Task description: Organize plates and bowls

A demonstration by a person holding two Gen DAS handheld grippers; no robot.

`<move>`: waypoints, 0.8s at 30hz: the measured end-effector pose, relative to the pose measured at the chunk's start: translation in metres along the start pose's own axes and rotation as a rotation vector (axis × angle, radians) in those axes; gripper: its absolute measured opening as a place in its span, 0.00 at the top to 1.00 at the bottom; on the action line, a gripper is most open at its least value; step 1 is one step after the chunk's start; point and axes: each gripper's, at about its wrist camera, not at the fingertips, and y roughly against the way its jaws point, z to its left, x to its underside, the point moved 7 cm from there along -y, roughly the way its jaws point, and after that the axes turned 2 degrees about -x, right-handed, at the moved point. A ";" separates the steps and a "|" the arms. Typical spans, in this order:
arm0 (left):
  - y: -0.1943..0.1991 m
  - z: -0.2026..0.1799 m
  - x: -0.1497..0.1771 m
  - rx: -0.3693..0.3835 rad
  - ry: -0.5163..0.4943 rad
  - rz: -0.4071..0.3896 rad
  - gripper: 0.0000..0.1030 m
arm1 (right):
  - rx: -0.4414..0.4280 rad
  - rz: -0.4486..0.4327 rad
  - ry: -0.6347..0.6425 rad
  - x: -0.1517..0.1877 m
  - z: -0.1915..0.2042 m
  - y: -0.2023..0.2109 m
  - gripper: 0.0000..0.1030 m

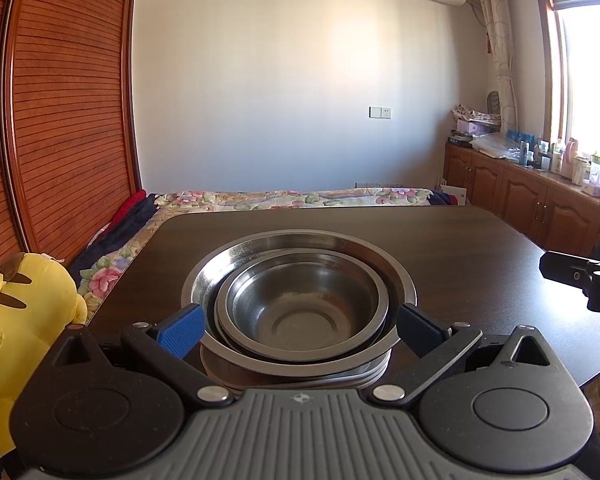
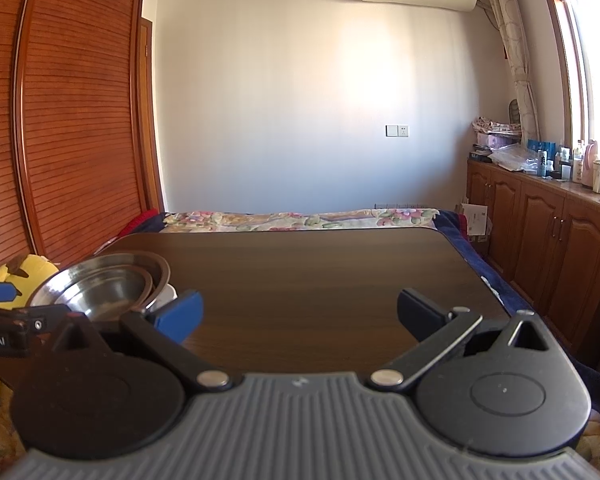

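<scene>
A stack of steel dishes stands on the dark wooden table (image 1: 480, 240): a small bowl (image 1: 304, 308) nests in a wide bowl (image 1: 252, 252), over plates (image 1: 340, 378) underneath. My left gripper (image 1: 300, 326) is open, its blue fingers on either side of the stack's near edge, apart from it. The stack also shows in the right wrist view (image 2: 108, 284) at the left. My right gripper (image 2: 300, 312) is open and empty over bare table (image 2: 320, 264), right of the stack. It also shows at the right edge of the left wrist view (image 1: 580, 280).
A yellow plush toy (image 1: 24, 320) sits left of the table. A bed with a floral cover (image 1: 292, 198) lies behind it. Wooden cabinets (image 2: 560, 248) with bottles run along the right wall. A slatted wooden wardrobe (image 1: 60, 120) stands at the left.
</scene>
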 end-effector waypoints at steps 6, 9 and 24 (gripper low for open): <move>0.001 -0.003 -0.003 0.001 -0.001 -0.001 0.00 | 0.001 0.000 0.001 0.001 0.000 0.000 0.00; 0.001 -0.003 -0.003 0.002 -0.001 -0.001 0.00 | 0.001 0.001 0.000 0.001 0.000 0.000 0.00; 0.001 -0.002 -0.003 0.001 0.000 -0.003 0.00 | 0.001 0.001 -0.001 0.002 0.000 0.000 0.00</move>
